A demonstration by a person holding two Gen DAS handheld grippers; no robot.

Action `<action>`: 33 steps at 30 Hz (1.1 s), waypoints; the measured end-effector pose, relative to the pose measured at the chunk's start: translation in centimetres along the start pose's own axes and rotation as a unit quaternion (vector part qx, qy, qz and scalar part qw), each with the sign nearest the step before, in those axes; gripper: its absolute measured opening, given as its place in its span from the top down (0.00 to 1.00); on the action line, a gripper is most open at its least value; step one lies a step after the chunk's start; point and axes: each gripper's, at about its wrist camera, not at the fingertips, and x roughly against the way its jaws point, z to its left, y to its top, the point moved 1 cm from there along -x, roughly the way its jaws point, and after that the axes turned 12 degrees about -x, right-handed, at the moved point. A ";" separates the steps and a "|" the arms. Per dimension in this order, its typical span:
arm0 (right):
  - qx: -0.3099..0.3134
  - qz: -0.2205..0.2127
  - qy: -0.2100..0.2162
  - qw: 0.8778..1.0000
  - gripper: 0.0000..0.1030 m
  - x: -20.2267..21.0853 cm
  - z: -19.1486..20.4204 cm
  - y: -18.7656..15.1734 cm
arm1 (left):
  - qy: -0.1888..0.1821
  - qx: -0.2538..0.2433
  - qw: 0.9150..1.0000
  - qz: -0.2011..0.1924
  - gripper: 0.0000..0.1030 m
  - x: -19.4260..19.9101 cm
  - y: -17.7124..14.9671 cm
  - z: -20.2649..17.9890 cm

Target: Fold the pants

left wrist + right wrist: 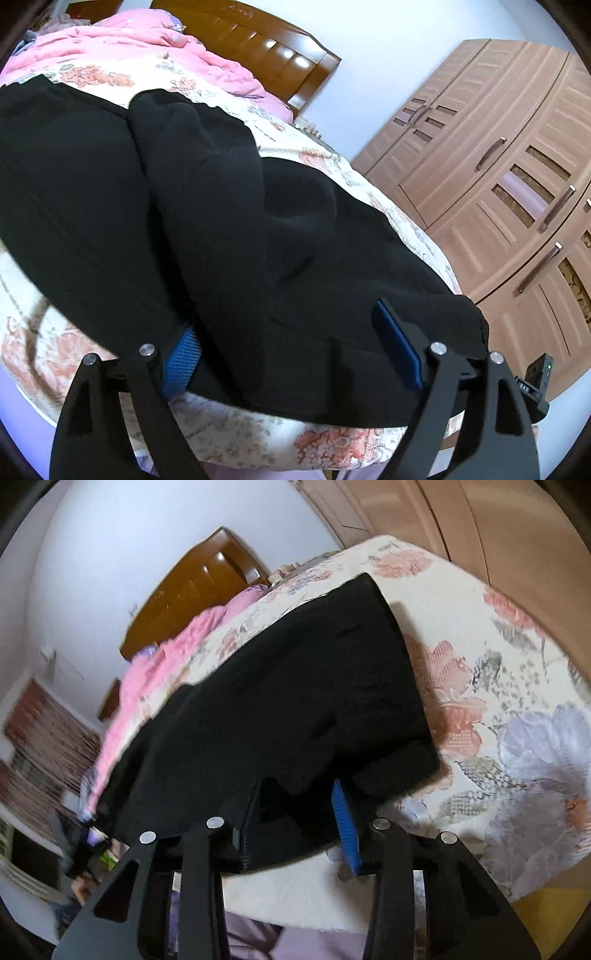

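Note:
Black pants (155, 206) lie on the floral bedspread (332, 439), one leg folded over the other. In the left wrist view my left gripper (291, 347) is wide open, its blue-padded fingers (397, 347) on either side of the near edge of the cloth. In the right wrist view the pants (295, 686) stretch away toward the headboard. My right gripper (295, 819) has its fingers (345, 823) spread around the near hem, with cloth between them but not pinched.
A pink quilt (147, 40) lies by the wooden headboard (258, 40). A wooden wardrobe (498, 192) stands beside the bed. The bedspread (498, 701) extends right of the pants. Curtains and clutter (44, 746) sit at far left.

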 end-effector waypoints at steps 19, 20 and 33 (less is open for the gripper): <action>0.003 -0.012 0.015 1.000 0.93 1.6 -1.9 -1.3 | 0.016 -0.029 0.999 0.035 0.92 0.7 -2.3 0.7; 0.018 -0.019 0.014 1.000 0.93 2.1 -1.1 -1.2 | 0.016 -0.030 0.999 0.027 0.92 0.7 -2.5 0.8; 0.019 -0.003 0.014 1.000 0.95 1.3 -1.7 -1.4 | 0.036 -0.031 0.999 0.014 0.91 1.0 -3.0 0.7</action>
